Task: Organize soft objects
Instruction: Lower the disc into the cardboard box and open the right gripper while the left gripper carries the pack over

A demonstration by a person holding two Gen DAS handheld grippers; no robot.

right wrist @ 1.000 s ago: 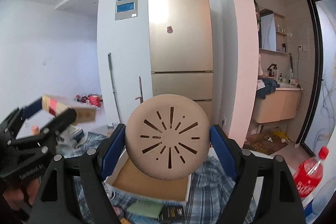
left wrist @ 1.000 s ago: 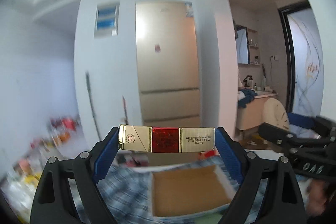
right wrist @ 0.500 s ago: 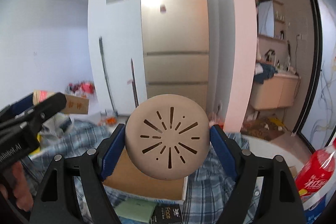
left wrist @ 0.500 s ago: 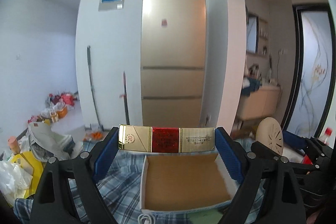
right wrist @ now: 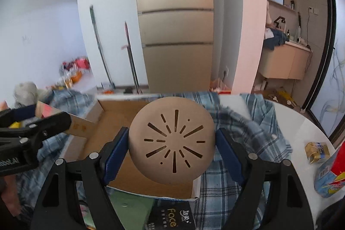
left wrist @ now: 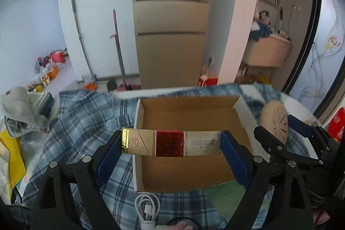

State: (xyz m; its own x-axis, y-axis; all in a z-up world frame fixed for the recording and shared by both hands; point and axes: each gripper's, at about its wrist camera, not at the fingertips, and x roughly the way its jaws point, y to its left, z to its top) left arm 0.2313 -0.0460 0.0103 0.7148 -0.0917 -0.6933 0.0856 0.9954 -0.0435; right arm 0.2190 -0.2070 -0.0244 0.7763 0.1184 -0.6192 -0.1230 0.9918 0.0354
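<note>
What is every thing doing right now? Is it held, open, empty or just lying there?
Left gripper: shut on the gold and red pack.
Gold and red pack: held level above the box.
Right gripper: shut on the tan round disc.
Tan round disc: held over the box.
Cardboard box: open, empty.
Plaid cloth: rumpled under the box.
White cable: coiled, lying loose.

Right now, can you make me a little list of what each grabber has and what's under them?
left gripper: jaws shut on the gold and red pack
right gripper: jaws shut on the round tan disc
below both: open cardboard box, nothing seen inside
under the box: blue plaid cloth
in front of the box: white cable, black Face packet
</note>
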